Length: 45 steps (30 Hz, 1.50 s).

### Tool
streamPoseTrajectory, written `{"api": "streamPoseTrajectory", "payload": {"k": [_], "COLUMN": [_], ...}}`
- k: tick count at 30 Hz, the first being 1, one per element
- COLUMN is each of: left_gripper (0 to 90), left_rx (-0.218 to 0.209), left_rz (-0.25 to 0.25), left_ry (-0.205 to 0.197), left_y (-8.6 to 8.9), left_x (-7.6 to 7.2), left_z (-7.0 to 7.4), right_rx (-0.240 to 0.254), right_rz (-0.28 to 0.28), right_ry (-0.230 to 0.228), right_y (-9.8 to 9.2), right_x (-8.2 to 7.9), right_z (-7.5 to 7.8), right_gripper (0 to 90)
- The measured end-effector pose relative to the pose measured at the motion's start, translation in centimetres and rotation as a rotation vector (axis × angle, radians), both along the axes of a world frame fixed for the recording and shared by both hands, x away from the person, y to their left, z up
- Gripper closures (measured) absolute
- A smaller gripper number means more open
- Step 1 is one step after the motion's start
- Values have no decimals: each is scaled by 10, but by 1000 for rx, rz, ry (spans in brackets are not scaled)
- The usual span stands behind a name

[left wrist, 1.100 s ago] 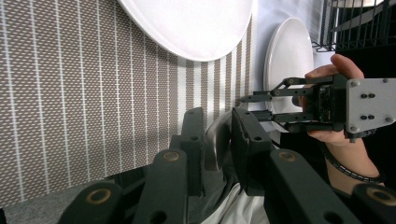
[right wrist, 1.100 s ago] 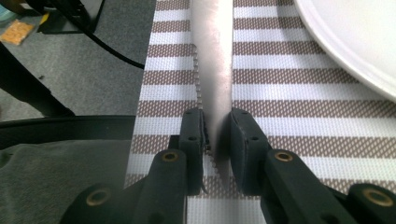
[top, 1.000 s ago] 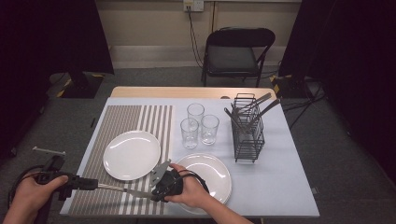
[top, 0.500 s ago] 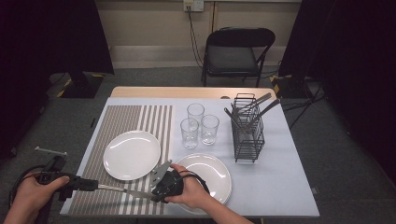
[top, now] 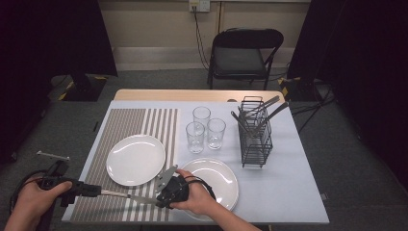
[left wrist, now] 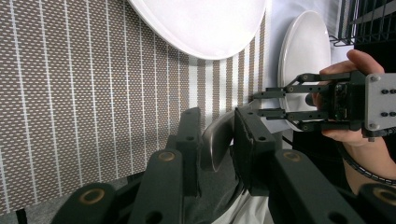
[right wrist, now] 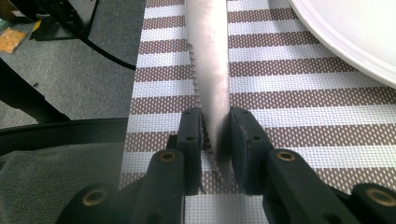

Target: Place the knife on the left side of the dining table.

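A table knife (top: 124, 195) hangs level over the front edge of the striped placemat (top: 125, 130), held at both ends. My left gripper (top: 98, 191) is shut on its handle (left wrist: 217, 140) at the table's front left corner. My right gripper (top: 155, 198) is shut on the serrated blade (right wrist: 212, 70), its jaws (right wrist: 215, 128) pressing both flat sides. Seen from the left gripper view, the right gripper (left wrist: 258, 105) faces me, with a hand behind it. Both point toward each other along the knife.
One white plate (top: 135, 159) lies on the placemat, a second white plate (top: 219, 180) just right of my right hand. Three glasses (top: 203, 129) stand mid-table. A black wire cutlery rack (top: 255, 139) with utensils stands at the right. A folding chair (top: 243, 55) is beyond the table.
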<state>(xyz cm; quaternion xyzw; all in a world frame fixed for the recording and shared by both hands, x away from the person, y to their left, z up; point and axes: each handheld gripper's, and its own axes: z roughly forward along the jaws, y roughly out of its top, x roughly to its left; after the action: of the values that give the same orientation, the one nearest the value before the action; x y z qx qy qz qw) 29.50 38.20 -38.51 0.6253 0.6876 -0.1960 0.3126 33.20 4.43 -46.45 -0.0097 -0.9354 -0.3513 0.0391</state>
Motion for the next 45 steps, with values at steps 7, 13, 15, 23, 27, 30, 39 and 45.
{"api": "streamPoseTrajectory", "payload": {"k": [7, 13, 15, 23, 27, 30, 39, 45], "left_gripper": [724, 717, 715, 705, 703, 700, 691, 682], "left_rx": [17, 43, 41, 57, 64, 61, 55, 80], "left_rz": [-7, -30, -28, -15, -32, -28, -3, -28], "left_ry": [-5, -9, -6, -8, -9, -11, 11, -5], "left_y": [0, 2, 1, -1, 0, 0, -1, 2], "left_x": [1, 1, 1, 3, 3, 3, 3, 4], "left_z": [0, -1, -1, -2, -2, -3, -5, -7], "right_rx": [-7, -2, -1, 0, 0, 1, 3, 5], "right_rz": [1, 0, 2, -5, -5, -5, -8, -8], "right_ry": [-8, -10, -13, -6, -1, 5, 8, 8], "right_y": [0, 0, 0, 0, 0, 0, 0, 0], "right_x": [0, -1, -1, -1, 0, 0, 0, 0], "right_z": [0, 0, 0, 0, 0, 0, -1, -1], "right_gripper": [757, 758, 757, 758, 757, 756, 757, 759]}}
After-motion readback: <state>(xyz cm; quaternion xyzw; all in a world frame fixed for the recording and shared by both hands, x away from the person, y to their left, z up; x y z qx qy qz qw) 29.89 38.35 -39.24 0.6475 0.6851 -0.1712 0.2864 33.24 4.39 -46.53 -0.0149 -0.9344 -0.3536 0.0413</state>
